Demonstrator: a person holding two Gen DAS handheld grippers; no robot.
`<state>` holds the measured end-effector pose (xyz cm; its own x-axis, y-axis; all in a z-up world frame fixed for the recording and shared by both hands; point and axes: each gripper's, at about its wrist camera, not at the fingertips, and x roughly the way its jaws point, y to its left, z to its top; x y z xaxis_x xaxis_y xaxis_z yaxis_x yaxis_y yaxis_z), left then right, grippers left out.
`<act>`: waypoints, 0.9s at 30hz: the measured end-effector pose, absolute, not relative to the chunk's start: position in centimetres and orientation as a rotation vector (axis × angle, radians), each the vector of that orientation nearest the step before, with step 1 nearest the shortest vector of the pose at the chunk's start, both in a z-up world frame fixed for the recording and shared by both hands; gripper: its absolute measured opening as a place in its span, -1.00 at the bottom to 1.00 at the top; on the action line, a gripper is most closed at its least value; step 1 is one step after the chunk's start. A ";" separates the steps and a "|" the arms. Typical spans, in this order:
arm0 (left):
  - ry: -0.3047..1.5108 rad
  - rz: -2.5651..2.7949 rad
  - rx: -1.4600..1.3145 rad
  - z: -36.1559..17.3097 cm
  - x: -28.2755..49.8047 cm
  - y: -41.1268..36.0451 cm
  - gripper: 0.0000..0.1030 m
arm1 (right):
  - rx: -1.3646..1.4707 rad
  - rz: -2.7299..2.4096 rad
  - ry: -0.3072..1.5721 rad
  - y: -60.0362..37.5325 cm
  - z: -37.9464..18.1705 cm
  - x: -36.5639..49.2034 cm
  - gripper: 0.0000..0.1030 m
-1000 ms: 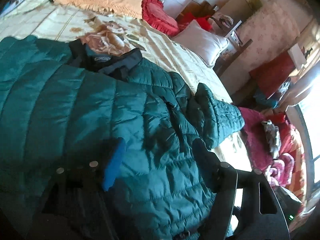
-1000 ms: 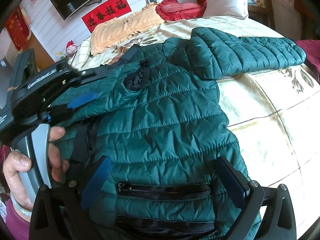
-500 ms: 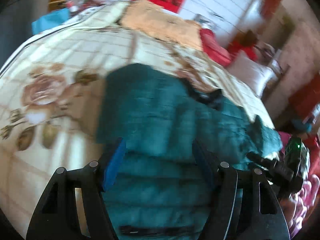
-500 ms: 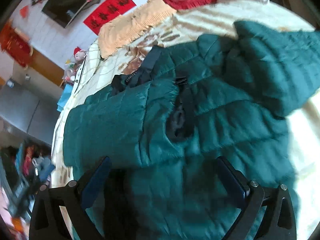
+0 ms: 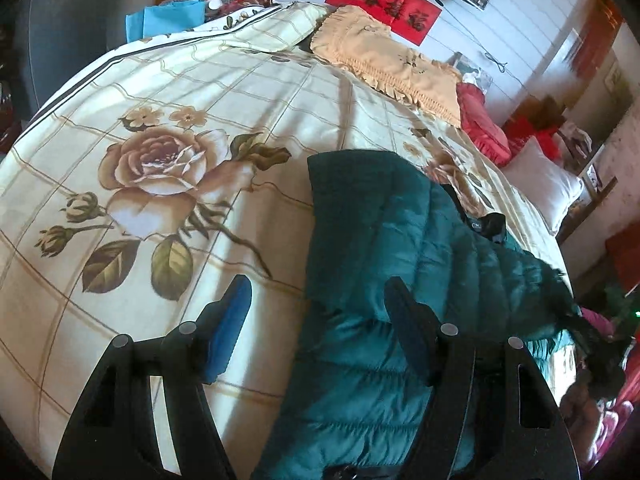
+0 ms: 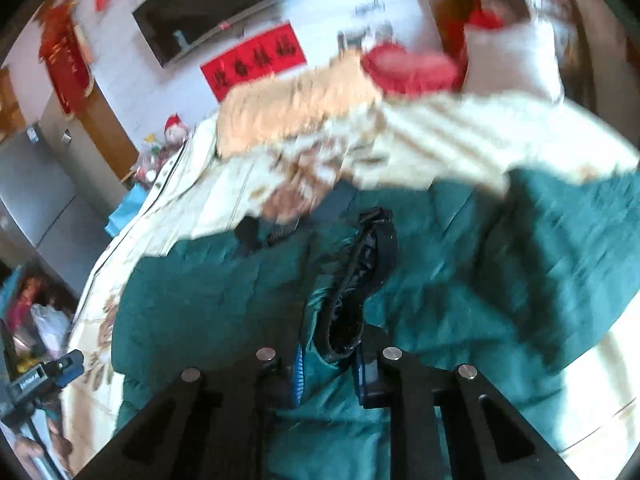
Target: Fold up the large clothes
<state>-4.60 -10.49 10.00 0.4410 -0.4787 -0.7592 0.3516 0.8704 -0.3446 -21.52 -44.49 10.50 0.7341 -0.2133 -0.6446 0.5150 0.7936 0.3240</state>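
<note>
— Where's the jacket lying?

— On the flowered bedspread, its long axis running from the near edge away toward the pillows, collar at the far end.

— And the right gripper?

— Its jaws are closing, with a fold of green quilting and the dark-lined cuff pinched between them, near the jacket's middle.

— The left gripper?

— Fingers spread, holding nothing. It hangs over the jacket's left edge: one finger over bare bedspread, the other over fabric. So it's the nearer one to that side.

— Anything in the way?

— Not really. The tan fringed cushion and red pillow sit well beyond the collar.
</note>
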 end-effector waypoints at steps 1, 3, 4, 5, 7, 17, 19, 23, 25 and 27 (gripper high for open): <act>0.985 -0.521 -0.142 10.0 -4.5 -11.0 0.34 | 0.504 -0.432 0.623 -44.9 11.0 -21.9 -0.67; 0.983 -0.528 -0.133 10.0 -4.5 -12.1 0.34 | 0.469 -0.472 0.619 -45.9 11.7 -22.5 -0.67; 0.984 -0.528 -0.128 10.0 -4.4 -12.8 0.34 | 0.456 -0.489 0.620 -46.3 11.9 -23.1 -0.67; 0.986 -0.528 -0.124 10.0 -4.3 -13.3 0.34 | 0.440 -0.512 0.625 -46.8 11.9 -23.3 -0.67; 0.991 -0.529 -0.117 9.6 -4.1 -14.5 0.34 | 0.440 -0.537 0.638 -47.7 11.6 -23.8 -0.68; 1.061 -0.432 -0.049 4.9 -1.7 -18.0 0.34 | 0.528 -0.546 0.779 -51.1 6.2 -23.6 -0.25; 1.066 -0.426 -0.047 4.5 -1.6 -17.9 0.34 | 0.556 -0.534 0.786 -51.5 6.0 -24.3 0.12; 1.030 -0.426 -0.061 5.9 -2.2 -17.4 0.34 | 0.527 -0.600 0.732 -50.9 8.4 -26.8 0.13; 0.990 -0.439 -0.073 7.3 -2.6 -17.4 0.34 | 0.517 -0.544 0.694 -50.1 10.0 -27.3 0.13; 0.965 -0.457 -0.070 8.3 -2.8 -18.0 0.34 | 0.487 -0.474 0.701 -48.9 11.0 -26.2 0.13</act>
